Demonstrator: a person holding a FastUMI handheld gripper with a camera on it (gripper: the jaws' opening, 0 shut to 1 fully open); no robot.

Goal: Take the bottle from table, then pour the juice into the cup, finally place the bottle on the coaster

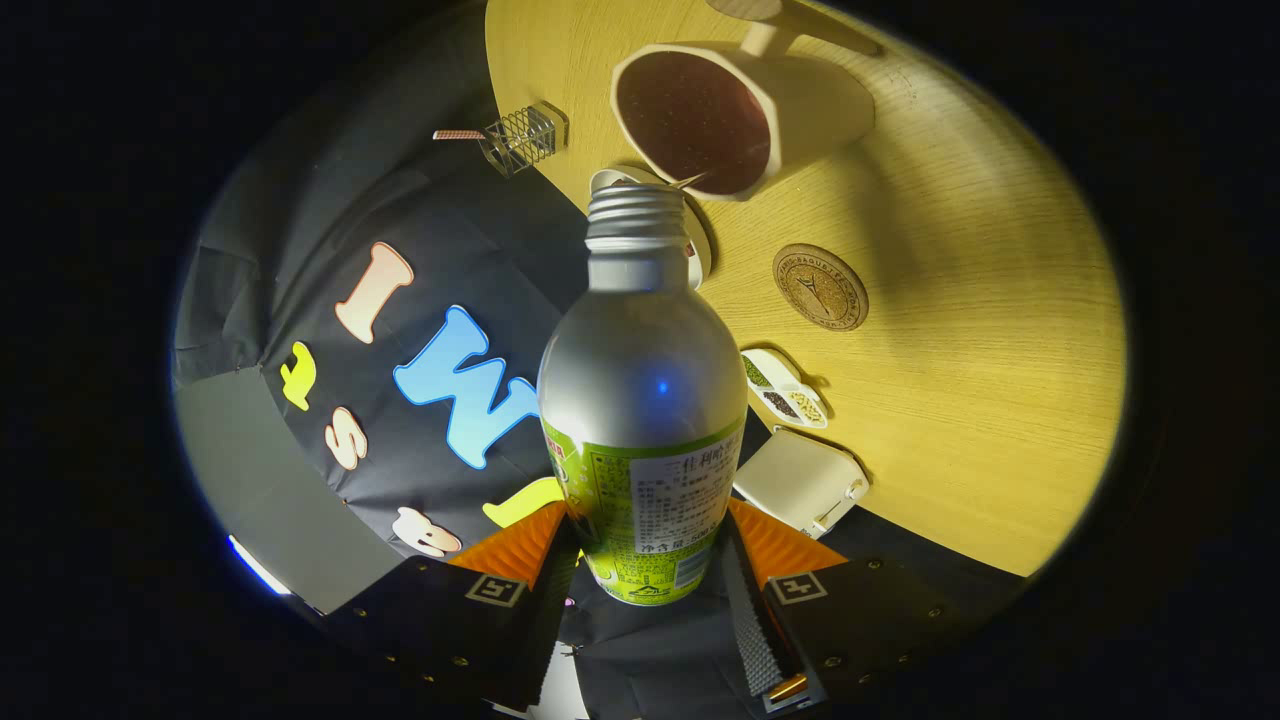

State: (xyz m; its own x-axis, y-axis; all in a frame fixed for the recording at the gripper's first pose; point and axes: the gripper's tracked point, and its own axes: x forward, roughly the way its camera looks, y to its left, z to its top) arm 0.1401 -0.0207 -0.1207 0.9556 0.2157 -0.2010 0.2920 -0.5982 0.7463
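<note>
A silver bottle with a green label and a bare threaded neck sits between my fingers, with my gripper shut on its lower body. The view is rolled sideways, so the bottle is tipped with its open mouth right at the rim of the cream cup. The cup holds dark liquid. A thin thread of liquid seems to run from the mouth toward the rim. A round cork coaster lies on the wooden table beside the bottle's shoulder, with nothing on it.
A small wire holder with a stick in it stands at the table's edge near the cloth wall. A little white dish with three compartments of seeds and a white box lie close to my fingers. Part of a white dish shows behind the bottle's neck.
</note>
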